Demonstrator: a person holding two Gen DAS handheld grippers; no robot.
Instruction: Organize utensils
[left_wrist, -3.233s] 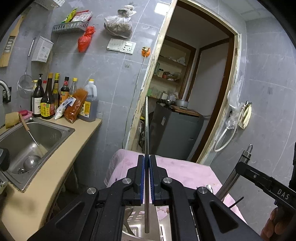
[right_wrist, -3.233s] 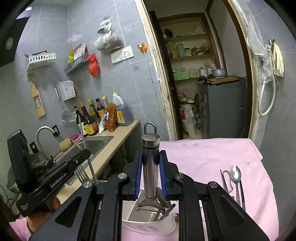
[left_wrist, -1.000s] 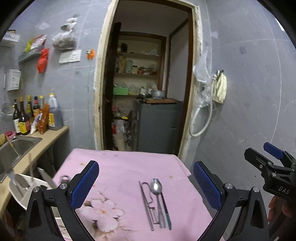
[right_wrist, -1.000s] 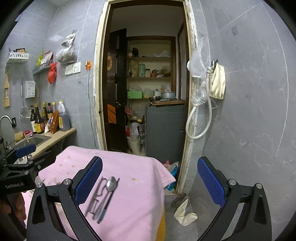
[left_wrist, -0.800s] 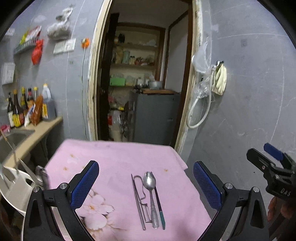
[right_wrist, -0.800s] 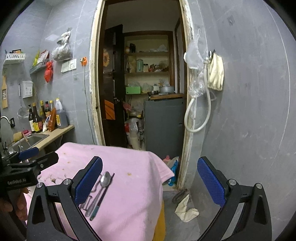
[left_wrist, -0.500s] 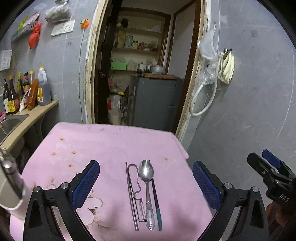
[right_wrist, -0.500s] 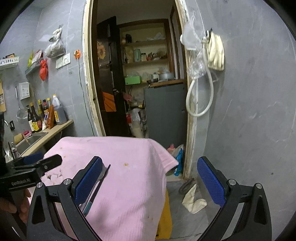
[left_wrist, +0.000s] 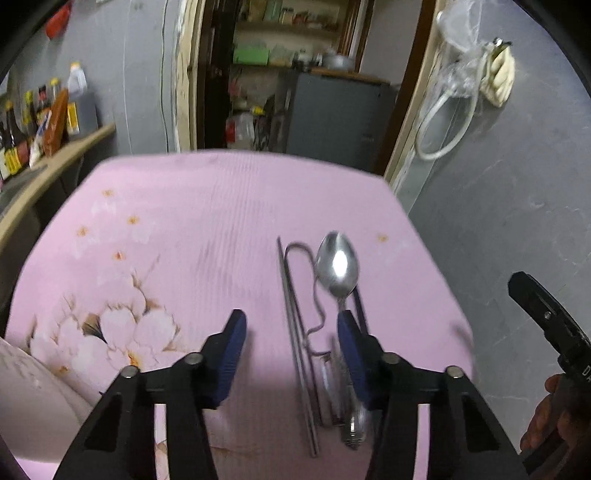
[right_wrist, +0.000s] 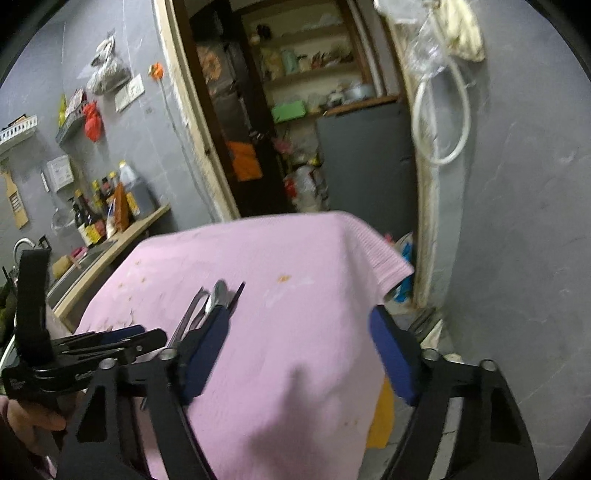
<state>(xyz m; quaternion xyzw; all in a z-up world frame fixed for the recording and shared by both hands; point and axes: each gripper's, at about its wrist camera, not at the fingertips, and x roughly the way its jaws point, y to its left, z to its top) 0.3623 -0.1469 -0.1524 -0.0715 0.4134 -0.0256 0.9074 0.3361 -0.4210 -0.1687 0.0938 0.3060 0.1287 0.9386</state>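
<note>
Both views are smeared by motion, so fine detail on the utensils is hard to read. In the left wrist view the left gripper (left_wrist: 291, 332) hangs over the pink cloth (left_wrist: 207, 221), its jaws closing but gripping nothing yet; the metal chopsticks (left_wrist: 295, 332) and a bent wire utensil (left_wrist: 314, 291) lie between the blue pads, apart from both. The right pad covers part of the spoon (left_wrist: 338, 264), whose bowl lies just beyond the pad tip and whose handle end shows blurred near the bottom. A thin dark-handled utensil (left_wrist: 360, 306) beside the spoon is mostly hidden behind that pad. A white container (left_wrist: 33, 398) is cut off at the near left corner. The right gripper (right_wrist: 299, 350) is also closing over bare cloth, holding nothing, with the utensil cluster just beyond its left pad. The cloth's far edge and right edge drop off toward the grey wall and doorway (right_wrist: 295, 110); most of the cloth left of the utensils lies open.
</note>
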